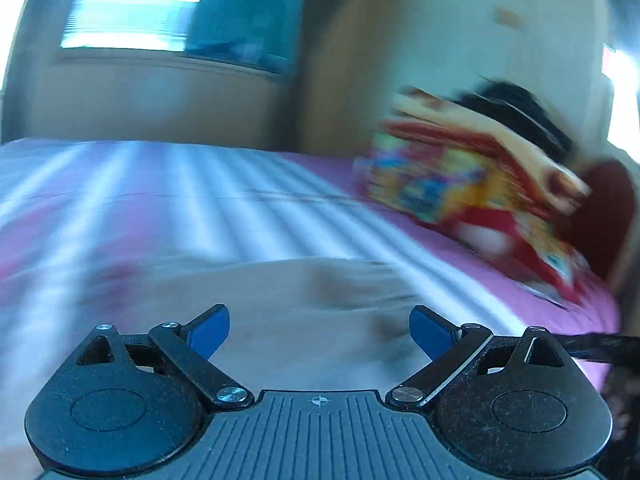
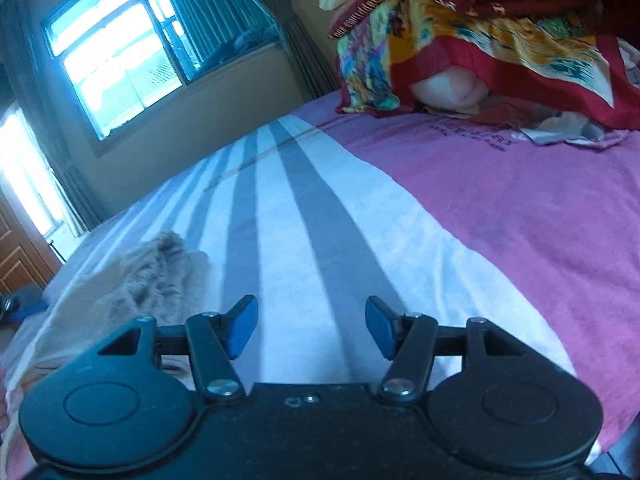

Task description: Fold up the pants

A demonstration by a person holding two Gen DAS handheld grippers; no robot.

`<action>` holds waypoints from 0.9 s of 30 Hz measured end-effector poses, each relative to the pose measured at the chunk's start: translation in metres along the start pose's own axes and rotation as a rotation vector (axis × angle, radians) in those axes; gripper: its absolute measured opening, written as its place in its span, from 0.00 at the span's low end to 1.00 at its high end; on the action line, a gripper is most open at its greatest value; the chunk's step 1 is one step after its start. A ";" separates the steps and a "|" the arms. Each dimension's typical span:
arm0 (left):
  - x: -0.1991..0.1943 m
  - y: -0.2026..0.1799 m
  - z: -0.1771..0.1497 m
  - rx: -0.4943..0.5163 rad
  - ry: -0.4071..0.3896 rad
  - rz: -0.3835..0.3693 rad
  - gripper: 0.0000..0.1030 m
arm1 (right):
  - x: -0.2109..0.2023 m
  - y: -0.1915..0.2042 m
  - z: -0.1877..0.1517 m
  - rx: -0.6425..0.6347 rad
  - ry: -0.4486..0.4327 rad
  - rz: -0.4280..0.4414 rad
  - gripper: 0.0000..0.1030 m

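Left wrist view is motion-blurred: my left gripper (image 1: 319, 330) stands spread wide and empty, its blue pads (image 1: 210, 330) clear of the beige pants (image 1: 288, 320) lying across the lower centre. Right wrist view: right gripper (image 2: 311, 330) hangs half spread over bare striped sheet (image 2: 320, 240), grasping nothing; the pants sit bunched at lower left. Risk, as I judge it: the blur hides the edge, so I may pinch sheet with trouser cloth. The colourful blanket pile (image 2: 480, 40) at upper right crowds the layout.
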State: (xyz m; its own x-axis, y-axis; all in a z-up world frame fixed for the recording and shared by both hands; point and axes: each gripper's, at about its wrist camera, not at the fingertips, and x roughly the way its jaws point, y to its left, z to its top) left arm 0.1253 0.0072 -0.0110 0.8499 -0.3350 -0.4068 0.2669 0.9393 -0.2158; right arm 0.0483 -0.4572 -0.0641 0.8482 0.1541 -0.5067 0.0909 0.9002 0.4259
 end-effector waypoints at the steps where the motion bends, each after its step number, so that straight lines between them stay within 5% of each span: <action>1: -0.017 0.019 -0.007 -0.027 0.001 0.056 0.94 | 0.000 0.006 0.000 -0.004 -0.002 0.014 0.58; 4: -0.062 0.060 -0.036 -0.098 0.028 0.147 0.94 | 0.004 0.032 0.003 -0.031 0.000 0.074 0.57; 7: -0.080 0.074 -0.059 -0.157 0.067 0.138 0.94 | 0.016 0.063 0.002 -0.058 0.024 0.135 0.56; 13: -0.041 0.058 -0.081 -0.102 0.146 0.144 0.94 | 0.048 0.119 -0.002 -0.104 0.085 0.208 0.54; 18: -0.020 0.052 -0.076 -0.011 0.108 0.281 0.87 | 0.063 0.141 -0.007 -0.101 0.120 0.205 0.51; 27: -0.014 0.058 -0.087 -0.039 0.094 0.285 0.87 | 0.090 0.156 -0.009 -0.102 0.180 0.107 0.50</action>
State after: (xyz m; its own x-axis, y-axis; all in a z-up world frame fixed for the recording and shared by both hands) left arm 0.0886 0.0595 -0.0952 0.8420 -0.0651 -0.5355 0.0040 0.9934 -0.1144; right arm 0.1343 -0.2989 -0.0498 0.7429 0.3125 -0.5919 -0.0555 0.9100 0.4108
